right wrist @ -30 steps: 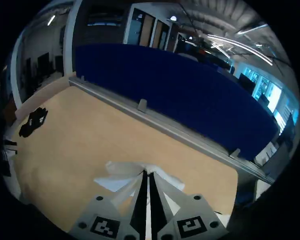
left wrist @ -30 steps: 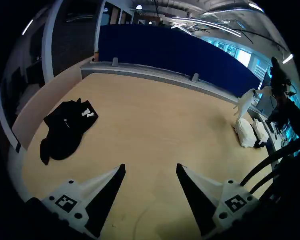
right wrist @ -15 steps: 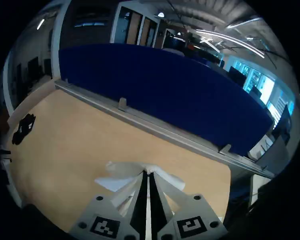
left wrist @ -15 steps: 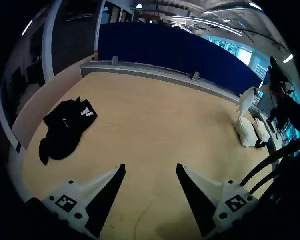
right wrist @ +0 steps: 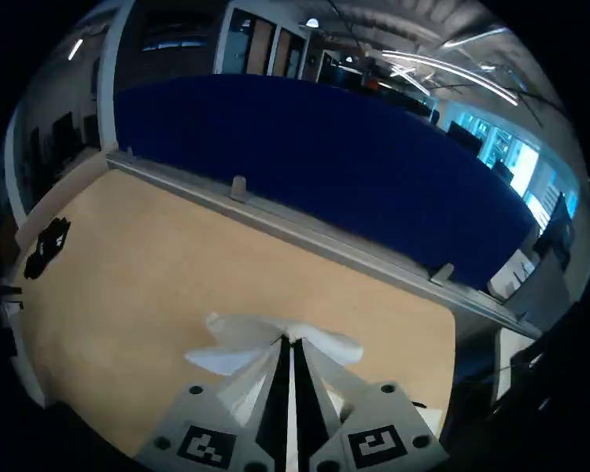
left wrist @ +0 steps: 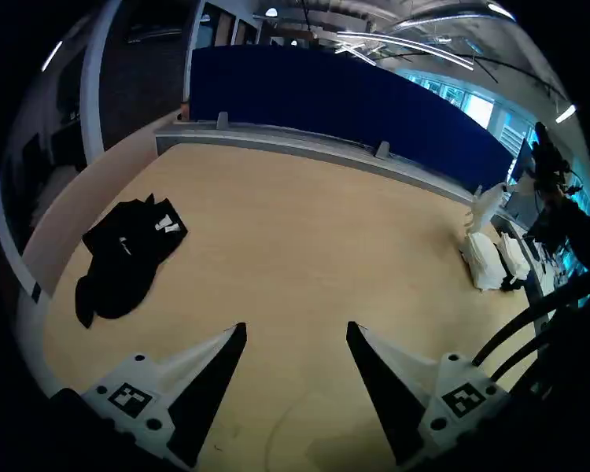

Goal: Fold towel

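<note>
At the bottom of the right gripper view, my right gripper (right wrist: 291,340) pinches the white towel (right wrist: 236,342), fingers pressed together. The cloth puffs out on both sides of the tips, above the wooden table (right wrist: 138,267). Low in the left gripper view, my left gripper (left wrist: 295,346) is spread wide. A black cloth (left wrist: 126,256) lies at middle left there, and a white pile (left wrist: 482,263) sits far right.

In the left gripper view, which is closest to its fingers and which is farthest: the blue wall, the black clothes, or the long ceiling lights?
1. The black clothes: on the table, left of the left gripper.
2. The blue wall: standing along the table's far edge.
3. The ceiling lights: high up, above the wall.
</note>
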`<act>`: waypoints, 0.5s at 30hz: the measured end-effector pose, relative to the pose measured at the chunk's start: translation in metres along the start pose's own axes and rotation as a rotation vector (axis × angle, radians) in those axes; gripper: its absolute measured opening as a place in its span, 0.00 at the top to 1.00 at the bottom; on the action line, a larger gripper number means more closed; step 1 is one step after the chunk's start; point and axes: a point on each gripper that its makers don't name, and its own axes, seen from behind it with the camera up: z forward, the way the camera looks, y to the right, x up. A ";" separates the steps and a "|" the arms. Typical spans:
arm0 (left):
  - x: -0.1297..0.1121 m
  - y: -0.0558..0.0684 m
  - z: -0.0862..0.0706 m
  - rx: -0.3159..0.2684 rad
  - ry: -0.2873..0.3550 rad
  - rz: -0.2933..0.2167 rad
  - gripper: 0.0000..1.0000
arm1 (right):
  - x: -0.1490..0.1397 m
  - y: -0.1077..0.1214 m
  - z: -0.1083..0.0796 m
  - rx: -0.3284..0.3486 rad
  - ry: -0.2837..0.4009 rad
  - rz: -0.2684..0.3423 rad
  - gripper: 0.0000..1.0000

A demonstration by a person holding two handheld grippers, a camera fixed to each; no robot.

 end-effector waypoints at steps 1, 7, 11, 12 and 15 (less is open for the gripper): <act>0.000 0.001 0.000 -0.001 0.000 0.003 0.06 | -0.007 0.001 -0.002 -0.002 -0.006 0.006 0.97; 0.000 0.008 0.003 -0.012 -0.005 0.017 0.06 | -0.054 0.005 -0.013 -0.011 -0.039 0.058 0.97; 0.000 0.013 0.004 -0.019 -0.008 0.028 0.06 | -0.091 0.010 -0.017 -0.027 -0.071 0.101 0.97; 0.000 0.015 0.004 -0.021 -0.008 0.031 0.06 | -0.101 0.011 -0.018 -0.032 -0.080 0.115 0.97; -0.001 0.018 0.004 -0.023 -0.011 0.041 0.06 | -0.129 0.011 -0.019 -0.043 -0.102 0.159 0.97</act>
